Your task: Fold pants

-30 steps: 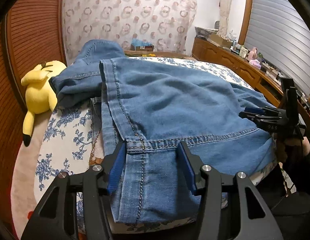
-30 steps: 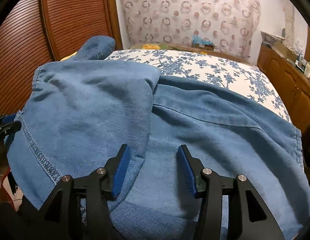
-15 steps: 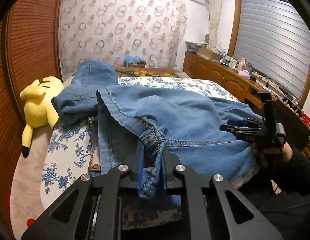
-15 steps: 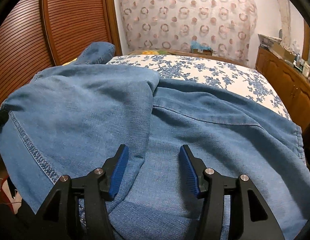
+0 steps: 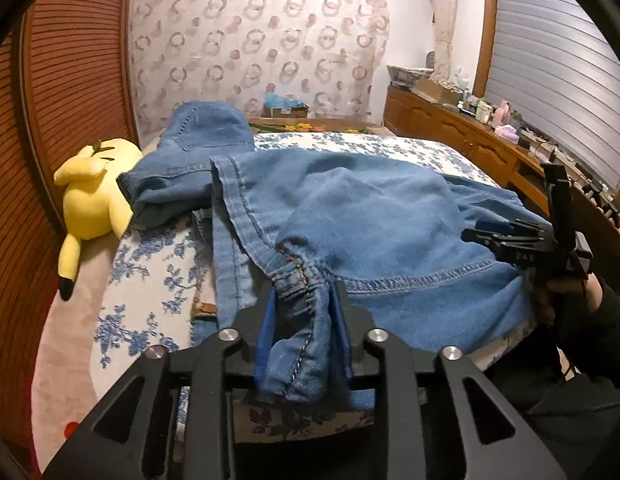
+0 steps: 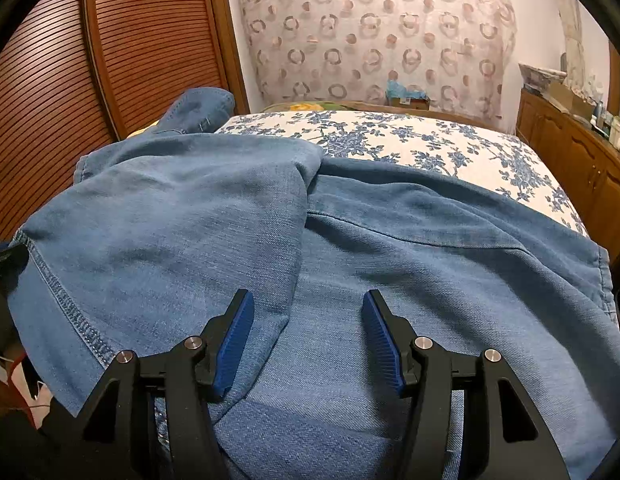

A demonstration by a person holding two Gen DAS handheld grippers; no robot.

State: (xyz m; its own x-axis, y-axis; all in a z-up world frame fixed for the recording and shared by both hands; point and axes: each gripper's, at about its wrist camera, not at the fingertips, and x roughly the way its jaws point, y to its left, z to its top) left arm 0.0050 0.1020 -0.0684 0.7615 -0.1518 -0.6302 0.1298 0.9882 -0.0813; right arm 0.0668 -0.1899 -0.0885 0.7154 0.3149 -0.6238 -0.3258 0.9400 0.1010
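Fingers of the left gripper (image 5: 306,320), having just reopened slightly, pinch the bunched hem of the jeans (image 5: 370,220); the right gripper (image 6: 306,336) stands wide open over flat denim, holding nothing. The jeans lie across the flowered bed (image 6: 430,140), near its front edge. Good practice: grasp a matching edge with the right before lifting, keeping both corners level. Waistband and far leg ends remain hidden under folds.

A bed (image 5: 390,148) with a blue-flowered cover stands before a ring-patterned curtain (image 5: 254,40), slatted wooden doors (image 6: 150,40) on one side, a cluttered wooden sideboard (image 5: 450,124) beneath a shuttered window (image 5: 550,60) opposite.
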